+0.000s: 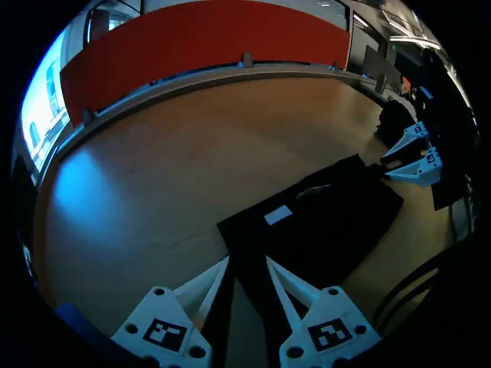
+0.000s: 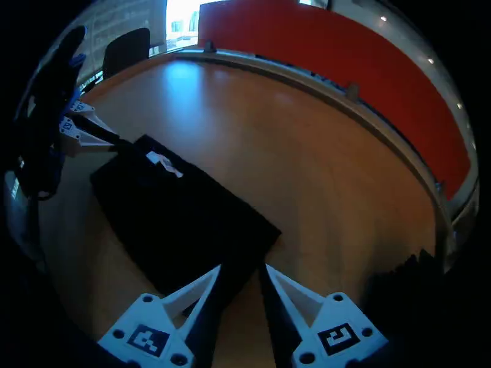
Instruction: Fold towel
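The broad wooden table [image 1: 184,153] took up most of the room in front of me, its pale brown top catching a cool blue sheen on the window side. Along its far edge ran a long red partition [image 1: 202,43], curving behind a low rail. In the right gripper view a dark chair [image 2: 126,52] stood past the table's far corner, near the bright window. On the table lay the towel [image 1: 325,227], black and spread flat in a rough rectangle, set at a slant to the table's edge and nearer the person than the partition. The left gripper [image 1: 248,264] was at one end of the cloth, its two white fingers drawn close together and clamped on the corner that ran in between the tips. The right gripper [image 2: 240,270] did the same at the opposite end, fingers pinched in on its own corner of the towel, which there still rested on the wood. A dark sleeve showed behind each tool where the other camera caught it, off at the side. A small white tag [image 1: 278,214] sat on the towel's upper face, just beyond the left gripper's end and well away from the right one.
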The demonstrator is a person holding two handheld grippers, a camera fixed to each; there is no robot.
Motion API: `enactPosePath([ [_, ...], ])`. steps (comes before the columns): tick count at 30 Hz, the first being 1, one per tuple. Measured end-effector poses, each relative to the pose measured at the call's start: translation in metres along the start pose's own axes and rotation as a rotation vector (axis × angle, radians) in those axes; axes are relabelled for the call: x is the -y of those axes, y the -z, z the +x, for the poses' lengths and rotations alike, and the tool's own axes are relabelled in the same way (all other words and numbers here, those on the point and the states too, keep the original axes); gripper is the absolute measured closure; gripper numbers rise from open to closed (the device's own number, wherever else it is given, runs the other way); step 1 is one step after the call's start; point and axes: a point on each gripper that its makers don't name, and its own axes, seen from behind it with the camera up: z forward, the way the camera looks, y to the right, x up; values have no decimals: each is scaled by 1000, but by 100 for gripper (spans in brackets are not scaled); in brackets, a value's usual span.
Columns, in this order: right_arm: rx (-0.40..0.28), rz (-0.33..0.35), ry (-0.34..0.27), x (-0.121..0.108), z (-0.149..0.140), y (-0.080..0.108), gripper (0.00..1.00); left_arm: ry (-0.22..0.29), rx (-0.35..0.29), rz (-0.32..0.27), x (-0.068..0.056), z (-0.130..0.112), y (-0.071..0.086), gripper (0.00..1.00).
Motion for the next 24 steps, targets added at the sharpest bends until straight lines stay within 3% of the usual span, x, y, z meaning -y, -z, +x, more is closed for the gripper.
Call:
enactPosePath([
  [9,-4,-53,12,-12,5,-7,39,-20,-1,34,9,1,-2,54],
  [16,-17,-100,29,-25,12,-8,36,-4,-6,65,22,3,-2,29],
  [24,-26,-131,26,-34,21,-9,35,-16,-17,101,34,11,-3,15],
])
